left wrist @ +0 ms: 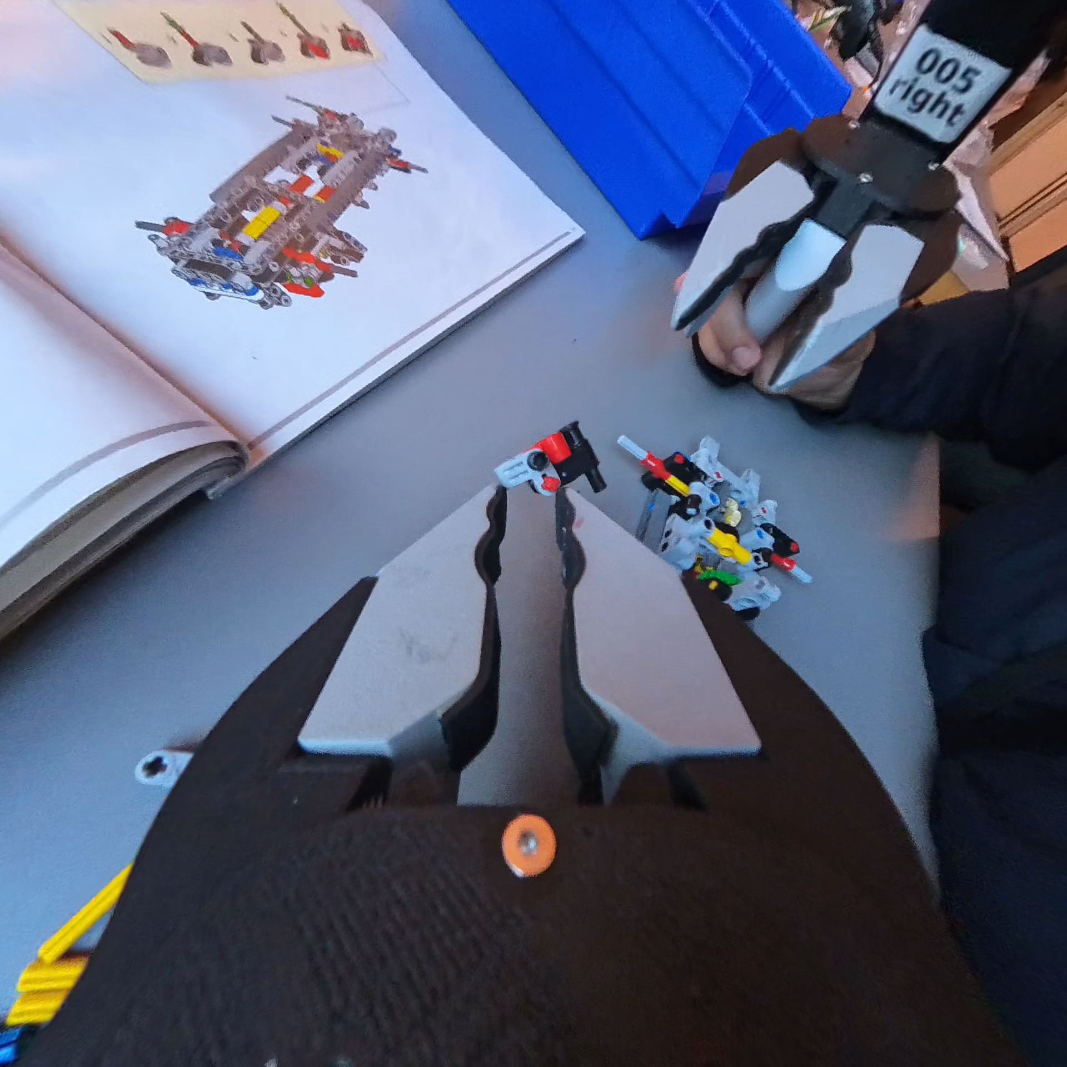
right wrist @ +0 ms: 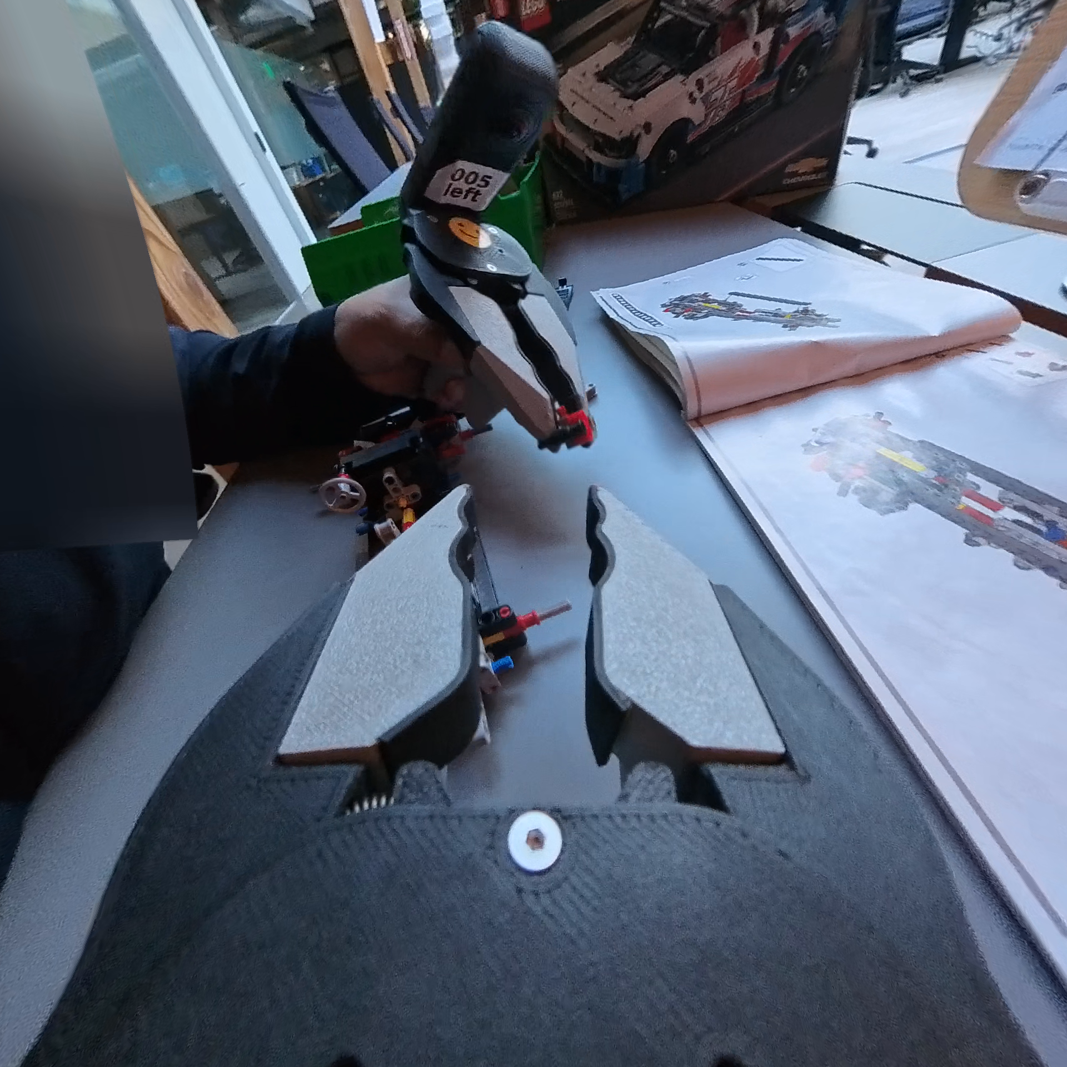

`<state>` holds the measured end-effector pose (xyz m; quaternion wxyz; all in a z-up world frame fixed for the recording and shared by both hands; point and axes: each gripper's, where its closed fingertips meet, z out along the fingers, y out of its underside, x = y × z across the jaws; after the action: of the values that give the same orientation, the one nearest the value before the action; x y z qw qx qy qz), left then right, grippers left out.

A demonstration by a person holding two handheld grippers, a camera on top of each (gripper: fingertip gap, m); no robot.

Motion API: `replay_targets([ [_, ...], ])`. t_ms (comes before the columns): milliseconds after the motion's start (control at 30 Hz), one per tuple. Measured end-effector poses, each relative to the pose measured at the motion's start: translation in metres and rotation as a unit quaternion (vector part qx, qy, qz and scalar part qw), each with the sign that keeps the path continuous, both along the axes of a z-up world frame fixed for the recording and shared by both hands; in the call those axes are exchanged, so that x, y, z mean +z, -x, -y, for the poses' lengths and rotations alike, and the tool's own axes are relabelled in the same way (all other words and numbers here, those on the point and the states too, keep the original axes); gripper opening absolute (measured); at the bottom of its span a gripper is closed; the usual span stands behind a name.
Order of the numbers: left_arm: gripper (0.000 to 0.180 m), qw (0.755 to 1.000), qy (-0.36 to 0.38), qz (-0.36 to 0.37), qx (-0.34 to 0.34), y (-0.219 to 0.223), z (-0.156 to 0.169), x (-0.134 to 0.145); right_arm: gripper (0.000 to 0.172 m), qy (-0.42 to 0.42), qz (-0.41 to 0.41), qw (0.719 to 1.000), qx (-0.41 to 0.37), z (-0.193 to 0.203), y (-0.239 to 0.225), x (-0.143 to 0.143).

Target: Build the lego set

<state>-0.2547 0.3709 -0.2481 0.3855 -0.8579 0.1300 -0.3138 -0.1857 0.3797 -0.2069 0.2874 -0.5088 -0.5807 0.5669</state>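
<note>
In the left wrist view, an open instruction booklet [left wrist: 277,242] fills the upper left of the frame, its page showing a large multicoloured brick model. Yellow brick parts [left wrist: 52,976] sit at the lower left edge. In the centre, the left gripper [left wrist: 531,491] is clenched on a small red, black and grey brick sub-assembly [left wrist: 551,459], pinched at the very fingertips and lifted clear of the grey table [left wrist: 404,416]. Just right of it, a larger grey brick assembly [left wrist: 716,525] with yellow, red and green parts lies on the table, apart from both grippers. Blue bins [left wrist: 664,104] stand at the top centre. At the upper right, the right gripper [left wrist: 733,346] hangs above the table, held by a hand [left wrist: 727,340] in a dark sleeve.

In the right wrist view, a dark brick assembly [right wrist: 392,479] with a small wheel lies left of centre. The right gripper [right wrist: 531,496] in the lower centre is released, its fingers spread with only table between the tips; a black beam with red pins [right wrist: 502,618] lies just beside its left finger, not gripped. A model car box [right wrist: 693,98] stands at the top, and the booklet lies at right.

The small sub-assembly is not joined to either larger assembly.
</note>
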Motion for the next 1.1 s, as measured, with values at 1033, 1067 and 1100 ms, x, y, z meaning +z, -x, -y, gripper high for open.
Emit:
replay_targets([
  [1033, 0.016, 0.999, -0.004, 0.014, -0.045, -0.035, -0.001, 0.010, 0.022, -0.206, 0.049, 0.977, -0.023, -0.019, 0.028, -0.028],
  [1067, 0.018, 0.999, -0.010, 0.004, -0.051, -0.033, 0.001, 0.012, 0.022, -0.198, 0.044, 0.979, -0.021, -0.024, 0.022, -0.026],
  [1100, 0.019, 0.998, -0.011, -0.012, -0.061, -0.032, 0.003, 0.010, 0.022, -0.179, 0.035, 0.983, -0.014, -0.026, 0.015, -0.022],
])
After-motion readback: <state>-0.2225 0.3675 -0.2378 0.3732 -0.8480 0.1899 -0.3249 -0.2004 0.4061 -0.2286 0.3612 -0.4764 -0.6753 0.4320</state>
